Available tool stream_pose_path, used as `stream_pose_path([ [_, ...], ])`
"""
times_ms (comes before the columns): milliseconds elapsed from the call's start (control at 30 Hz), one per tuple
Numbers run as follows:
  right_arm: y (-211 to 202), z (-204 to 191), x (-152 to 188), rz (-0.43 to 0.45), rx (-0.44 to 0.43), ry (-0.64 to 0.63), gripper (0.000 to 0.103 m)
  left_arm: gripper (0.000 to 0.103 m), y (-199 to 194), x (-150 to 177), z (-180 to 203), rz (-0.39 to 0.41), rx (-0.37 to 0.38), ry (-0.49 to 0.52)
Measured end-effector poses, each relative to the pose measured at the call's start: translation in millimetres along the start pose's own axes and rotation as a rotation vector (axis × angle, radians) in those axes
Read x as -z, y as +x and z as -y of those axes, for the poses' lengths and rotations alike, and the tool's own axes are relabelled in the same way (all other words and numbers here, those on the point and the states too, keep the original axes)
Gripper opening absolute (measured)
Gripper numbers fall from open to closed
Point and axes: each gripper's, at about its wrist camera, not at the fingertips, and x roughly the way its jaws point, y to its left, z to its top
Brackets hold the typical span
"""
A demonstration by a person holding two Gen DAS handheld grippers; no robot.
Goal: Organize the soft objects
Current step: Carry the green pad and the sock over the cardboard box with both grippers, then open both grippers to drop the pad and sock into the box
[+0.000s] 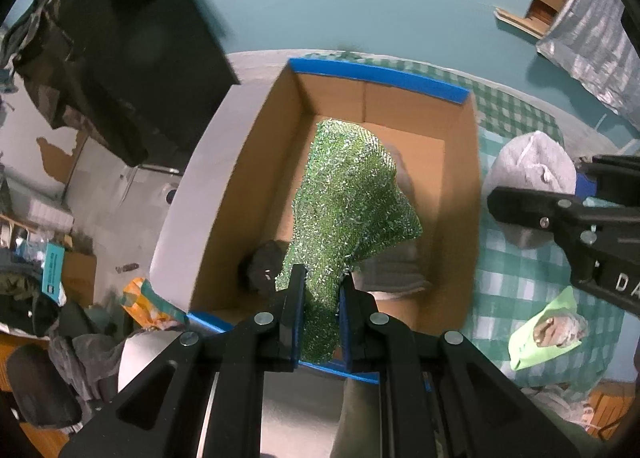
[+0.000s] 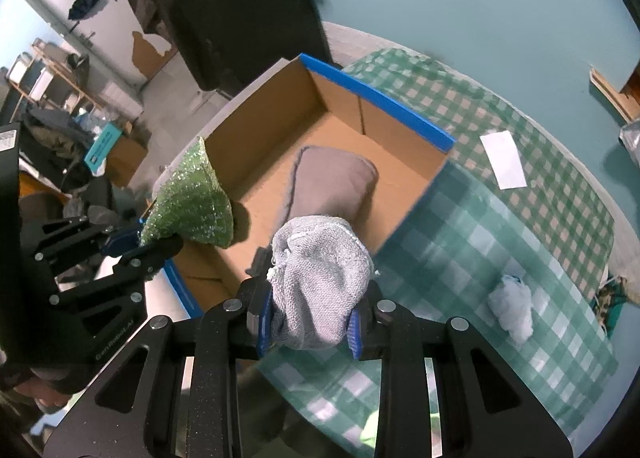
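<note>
My left gripper (image 1: 320, 290) is shut on a sparkly green scrub cloth (image 1: 348, 194) and holds it above the near end of an open cardboard box (image 1: 248, 162) with blue-taped edges. It also shows in the right wrist view (image 2: 192, 202). My right gripper (image 2: 310, 318) is shut on a grey knitted cloth (image 2: 320, 274), just right of the box's near corner. In the left wrist view that grey cloth (image 1: 528, 166) hangs beside the box. A folded grey cloth (image 2: 332, 186) lies inside the box (image 2: 392, 106), and a dark object (image 1: 262, 264) sits at its near left.
The box stands on a round table with a green checked cloth (image 2: 500, 226). A white fluffy wad (image 2: 512, 312) and a white paper slip (image 2: 503, 164) lie on it. A light green packet (image 1: 540, 332) lies near the front edge. A black cabinet (image 1: 120, 38) stands behind.
</note>
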Motion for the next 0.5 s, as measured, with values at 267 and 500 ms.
stream_pose_path([
  [267, 31, -13, -11, -0.043, -0.006, 0.006, 0.027, 0.015, 24, -3, -17, -0.039, -0.005, -0.033],
  [500, 49, -22, -14, -0.066, -0.006, 0.004, 0.037, 0.025, 38, 1, -23, -0.074, 0.001, -0.046],
])
